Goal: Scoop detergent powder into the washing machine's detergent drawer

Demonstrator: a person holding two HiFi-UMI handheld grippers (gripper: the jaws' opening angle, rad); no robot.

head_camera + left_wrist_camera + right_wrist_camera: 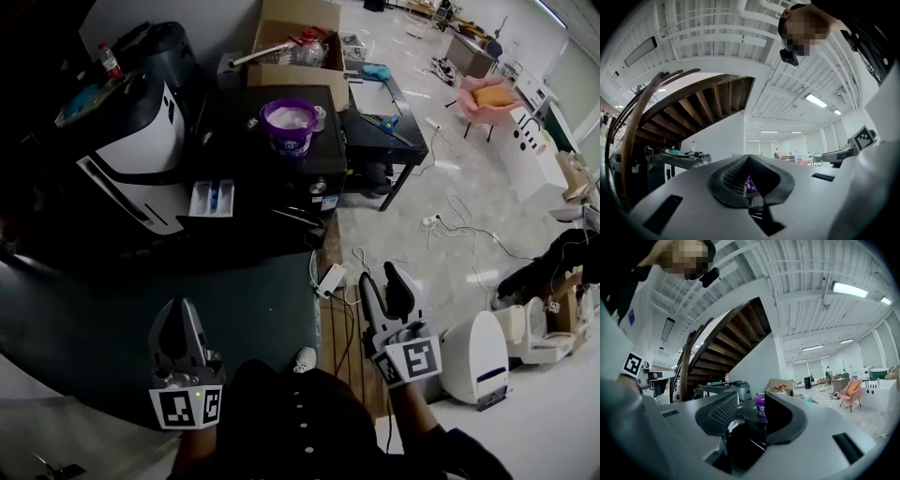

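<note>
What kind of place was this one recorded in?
Probably a large lab or test hall, not a home: a washing machine with a purple tub on top stands on an open polished floor strewn with cables, near a cardboard box, under a high strip-lit ceiling.

- A tub (pixel 289 124) stood on top of the washing machine (pixel 234 159), near its back edge.
- The detergent drawer (pixel 212 198) stuck out from the machine's front, left of the tub and nearer the person.
- A cardboard box (pixel 295 42) sat behind the machine, and a table (pixel 380 131) stood just to its right.
- A chair (pixel 487 97) stood well apart, far right.
- The left gripper (pixel 180 309) and right gripper (pixel 380 274) hung side by side before the machine, well apart from it.
</note>
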